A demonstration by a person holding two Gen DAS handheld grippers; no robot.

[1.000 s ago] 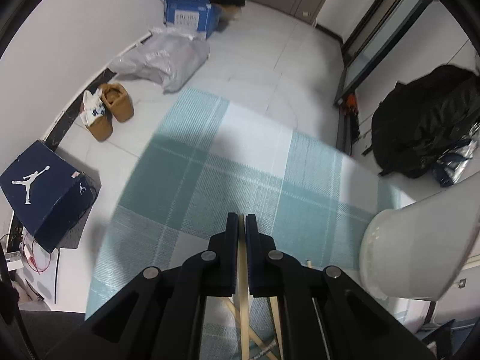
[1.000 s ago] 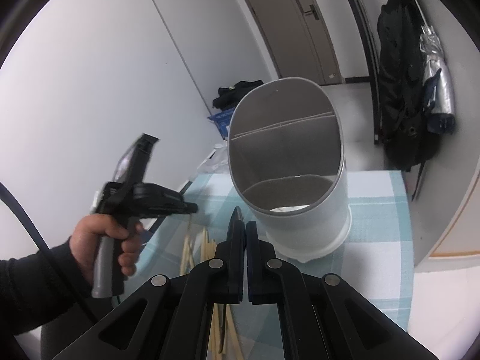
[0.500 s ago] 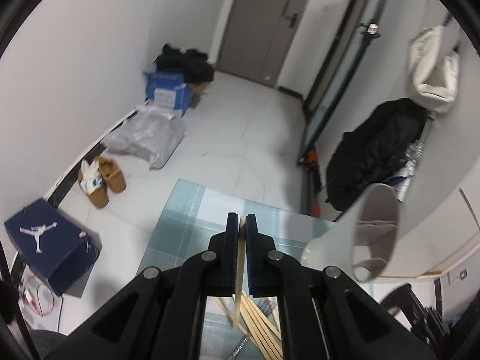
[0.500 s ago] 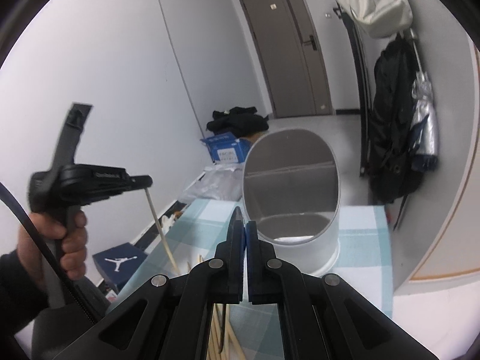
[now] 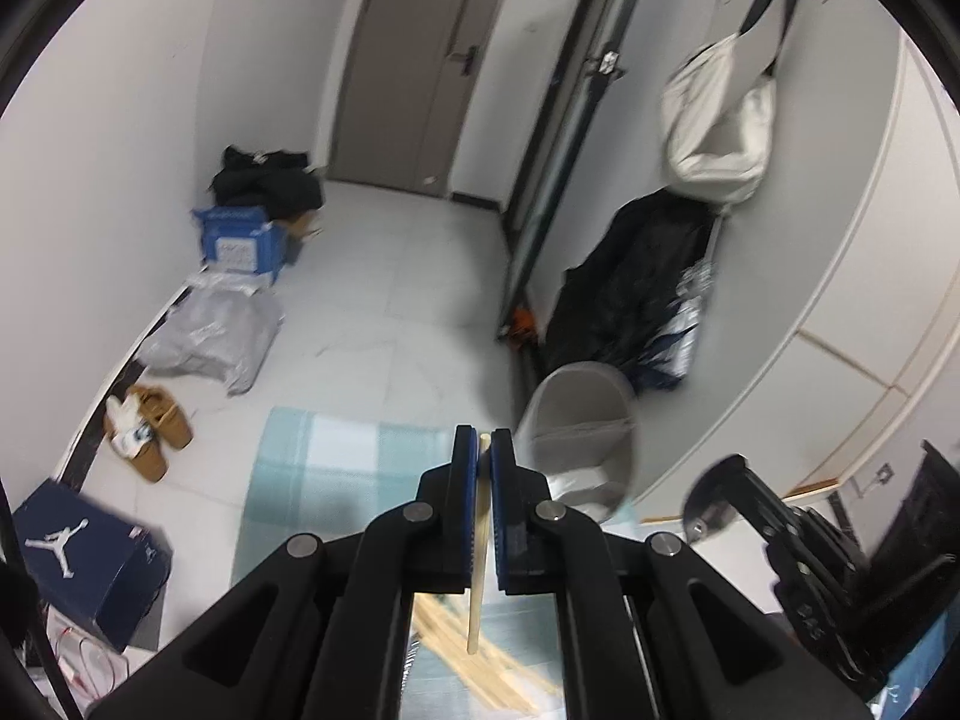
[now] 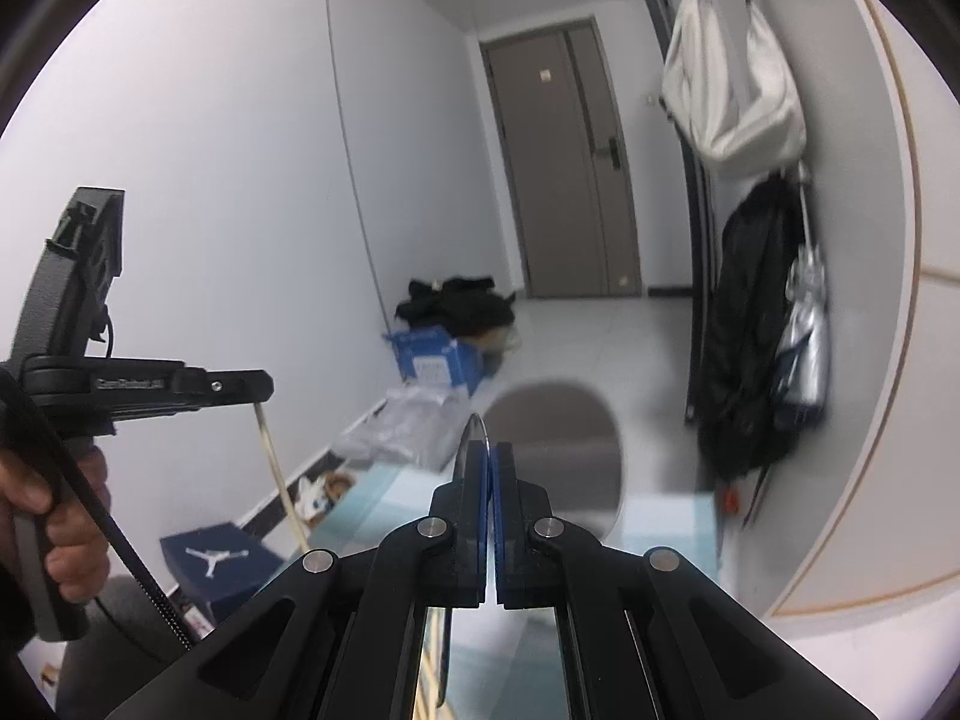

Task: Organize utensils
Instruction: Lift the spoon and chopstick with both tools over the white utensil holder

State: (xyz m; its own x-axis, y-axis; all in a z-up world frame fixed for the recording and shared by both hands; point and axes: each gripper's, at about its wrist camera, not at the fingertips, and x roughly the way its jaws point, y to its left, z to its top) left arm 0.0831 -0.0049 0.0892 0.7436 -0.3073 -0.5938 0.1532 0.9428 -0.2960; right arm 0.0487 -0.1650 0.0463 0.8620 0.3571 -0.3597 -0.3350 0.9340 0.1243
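My left gripper [image 5: 482, 441] is shut on a pale wooden chopstick [image 5: 475, 588] that hangs down below the jaws. It is raised well above the checked teal tablecloth [image 5: 312, 480]. The grey divided utensil holder [image 5: 579, 450] stands just right of it. More wooden chopsticks [image 5: 456, 654] lie on the cloth below. My right gripper [image 6: 491, 450] is shut on a thin metal utensil [image 6: 474, 438], edge-on, with the holder [image 6: 558, 450] blurred behind it. The left gripper [image 6: 150, 387] and its chopstick [image 6: 279, 474] show at the left in the right wrist view.
Beyond the table lie a navy shoebox [image 5: 84, 558], brown slippers [image 5: 150, 432], a grey bag [image 5: 210, 336] and a blue box [image 5: 240, 240] on the floor. Black coats [image 5: 630, 288] and a white bag [image 5: 714, 126] hang at the right wall.
Both grippers have risen and tilted up, so the table looks smaller and lower. The left gripper carries the chopstick higher and closer to the holder.
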